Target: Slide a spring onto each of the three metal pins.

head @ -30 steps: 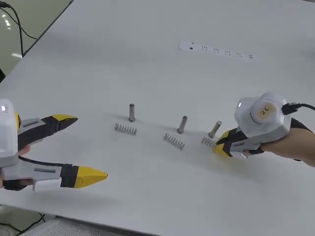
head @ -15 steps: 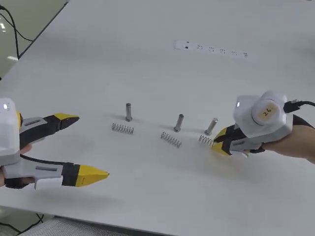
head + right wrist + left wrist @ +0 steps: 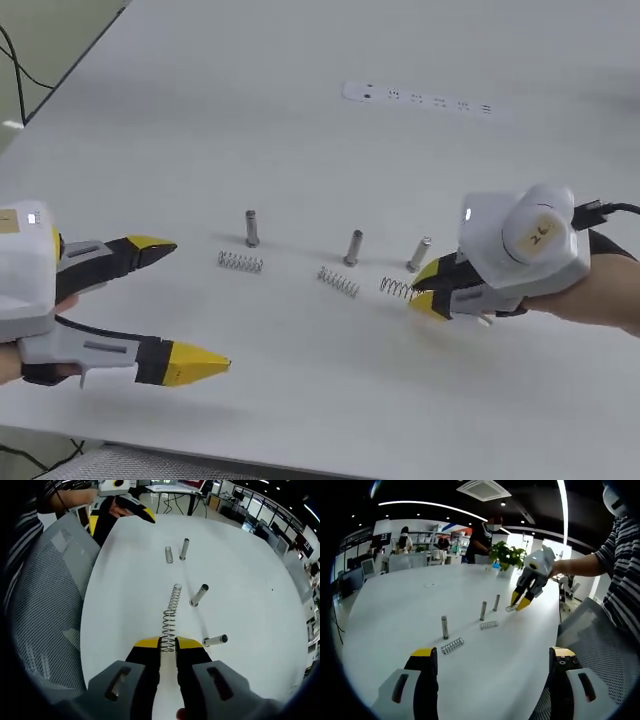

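Spring [image 3: 168, 627]: one end pinched in the closed fingers of the right gripper [image 3: 168, 642], just beside the nearest pin [image 3: 215, 640].
Risk: an end-only grip may let the coil flex, slip, or topple the pin (left gripper [image 3: 200, 303] open, holding nothing).

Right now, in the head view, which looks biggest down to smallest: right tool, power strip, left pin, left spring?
1. right tool, but it is nearest the camera.
2. power strip, far back.
3. left spring and left pin: about alike, so I won't rank them.

A white table [image 3: 250, 90] carries a power strip [image 3: 415, 98]; ceiling light strips [image 3: 563, 505] glow over an open office.
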Available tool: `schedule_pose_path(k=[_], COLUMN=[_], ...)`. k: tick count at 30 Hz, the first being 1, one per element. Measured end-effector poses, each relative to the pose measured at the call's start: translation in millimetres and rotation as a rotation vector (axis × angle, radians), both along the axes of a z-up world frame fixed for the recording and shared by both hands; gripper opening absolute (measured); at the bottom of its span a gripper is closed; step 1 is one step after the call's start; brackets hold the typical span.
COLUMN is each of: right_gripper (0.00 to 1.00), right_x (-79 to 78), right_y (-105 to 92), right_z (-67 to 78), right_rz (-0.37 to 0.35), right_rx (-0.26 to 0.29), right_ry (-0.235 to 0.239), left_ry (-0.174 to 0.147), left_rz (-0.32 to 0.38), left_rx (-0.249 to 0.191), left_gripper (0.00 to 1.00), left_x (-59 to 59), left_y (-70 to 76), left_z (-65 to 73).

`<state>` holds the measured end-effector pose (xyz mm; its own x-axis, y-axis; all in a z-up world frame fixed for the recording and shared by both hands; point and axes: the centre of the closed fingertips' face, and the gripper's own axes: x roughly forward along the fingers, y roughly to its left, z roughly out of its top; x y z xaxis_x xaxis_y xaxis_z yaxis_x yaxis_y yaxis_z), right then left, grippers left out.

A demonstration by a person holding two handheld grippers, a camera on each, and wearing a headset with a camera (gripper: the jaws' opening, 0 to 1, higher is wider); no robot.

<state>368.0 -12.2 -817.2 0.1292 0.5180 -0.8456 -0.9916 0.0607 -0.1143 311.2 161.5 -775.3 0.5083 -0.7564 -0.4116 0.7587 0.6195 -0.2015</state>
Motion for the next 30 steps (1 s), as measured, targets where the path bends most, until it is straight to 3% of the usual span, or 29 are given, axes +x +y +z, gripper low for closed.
schedule_pose_path(k=[11,19,30], right_gripper=[0.13,0.13,0.13], right_x=[-18.1,-34.5,-40.1], right_y=[13.9,29.5,41.5], right_z=[6.5,13.8,20.0], right_rz=[0.073,0.127,0.146], right_rx=[0.0,0.017,0.034], right_ry=[-0.019,-0.025,-0.037], left_ry=[0.023,0.0,-0.011], left_rz=[-0.096,-0.14,-0.209], left_rx=[0.003,-0.01,-0.024], left_gripper=[0.9,0.88,0.8], left_x=[-7.2,0.9,5.6], left_y=[-29.2,-43.6,-67.1], left_z=[-9.9,-4.5,-3.5])
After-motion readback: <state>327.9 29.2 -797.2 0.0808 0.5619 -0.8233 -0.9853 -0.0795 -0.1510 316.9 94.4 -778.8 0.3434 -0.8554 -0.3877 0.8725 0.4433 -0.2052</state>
